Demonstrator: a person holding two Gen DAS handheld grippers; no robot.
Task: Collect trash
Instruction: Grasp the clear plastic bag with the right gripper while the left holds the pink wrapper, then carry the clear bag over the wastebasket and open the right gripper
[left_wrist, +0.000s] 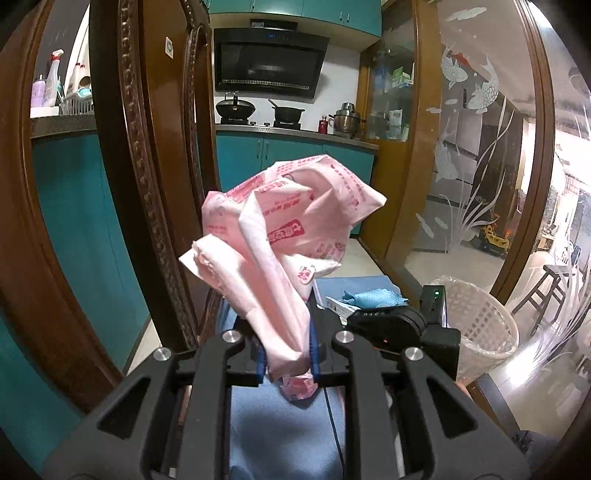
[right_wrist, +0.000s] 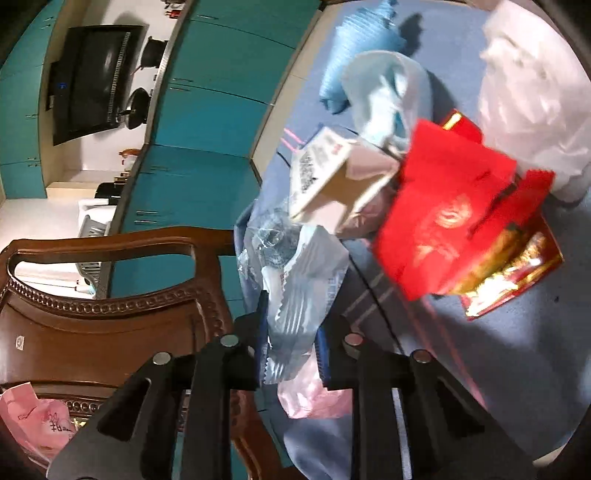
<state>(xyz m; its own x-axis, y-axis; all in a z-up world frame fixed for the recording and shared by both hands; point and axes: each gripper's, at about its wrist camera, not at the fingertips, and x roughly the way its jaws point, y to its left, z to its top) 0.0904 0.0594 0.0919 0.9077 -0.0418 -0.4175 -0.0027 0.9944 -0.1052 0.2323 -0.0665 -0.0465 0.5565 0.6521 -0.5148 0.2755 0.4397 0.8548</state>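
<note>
My left gripper (left_wrist: 286, 360) is shut on a crumpled pink wrapper (left_wrist: 280, 229) and holds it up above the blue tablecloth (left_wrist: 280, 424). My right gripper (right_wrist: 291, 347) is shut on a clear and white plastic wrapper (right_wrist: 295, 280), held over the table edge. On the blue cloth (right_wrist: 517, 350) beyond it lie a red packet (right_wrist: 443, 218), a gold and red wrapper (right_wrist: 513, 269), a small paper box (right_wrist: 332, 177), a light blue bag (right_wrist: 388, 92) and a white plastic bag (right_wrist: 532, 92). A white mesh basket (left_wrist: 480, 325) stands to the right of the left gripper.
A carved wooden chair back (left_wrist: 147, 184) rises close on the left; it also shows in the right wrist view (right_wrist: 110, 317). The other black gripper body (left_wrist: 406, 325) is between me and the basket. A glass partition (left_wrist: 480, 147) is on the right. Teal kitchen cabinets (left_wrist: 277, 155) are behind.
</note>
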